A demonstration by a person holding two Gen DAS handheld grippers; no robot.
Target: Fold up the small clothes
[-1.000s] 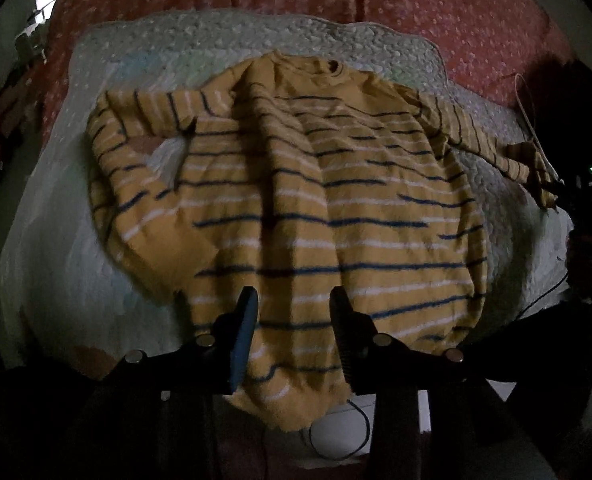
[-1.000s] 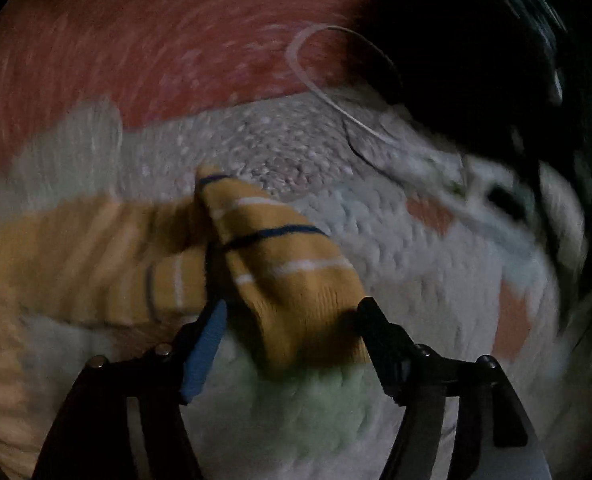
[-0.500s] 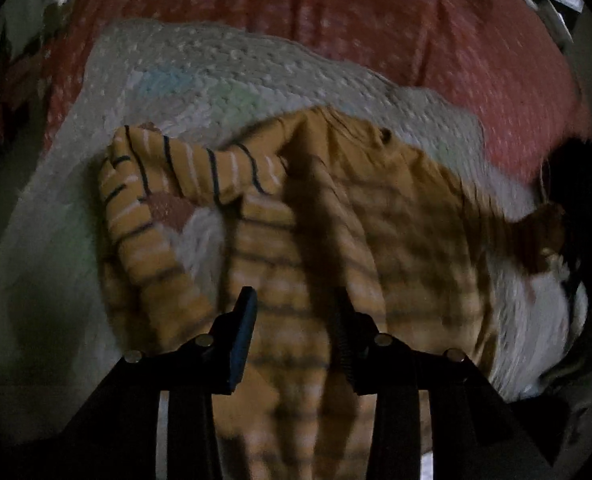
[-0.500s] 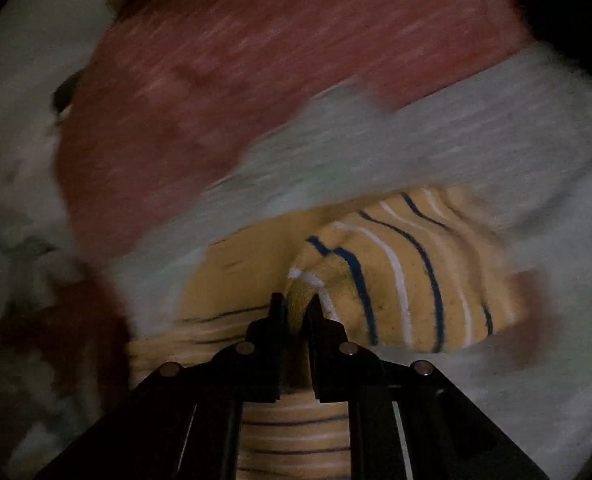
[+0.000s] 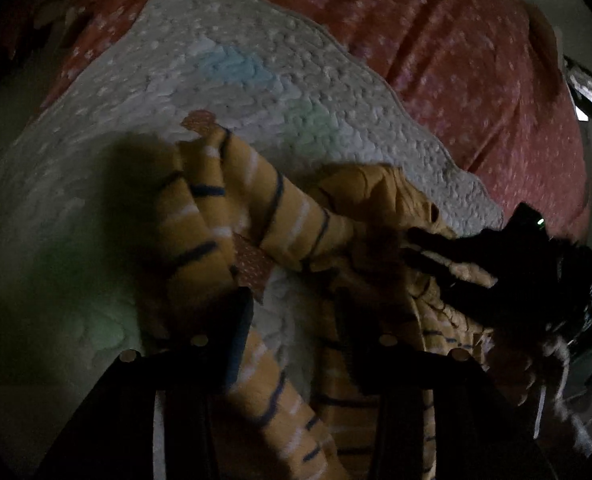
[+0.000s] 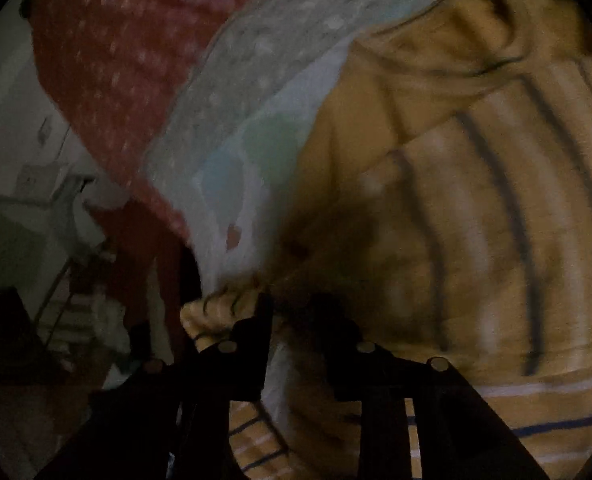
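Note:
A yellow sweater with dark and white stripes [image 5: 296, 224] lies partly bunched on a white quilted mat [image 5: 224, 64]. Its left sleeve [image 5: 200, 208] is humped up, and a strip of it runs down under my left gripper [image 5: 292, 320]. That gripper's jaws are opening, and nothing is pressed between the pads. My right gripper [image 5: 409, 246] reaches in from the right over the sweater's neck area. In the right wrist view my right gripper [image 6: 296, 312] hovers at the sweater body [image 6: 475, 208], its jaws opening. A striped cuff [image 6: 216, 312] lies just left of its left finger.
The mat lies on a red dotted bedspread [image 5: 455, 52]. Beyond the bed's edge, the right wrist view shows dim furniture and clutter [image 6: 36, 240]. The scene is very dark and partly blurred.
My right gripper shut on the right sleeve's cuff, swept it across the sweater body, and its jaws have parted again. My left gripper moved toward the left sleeve and rolled.

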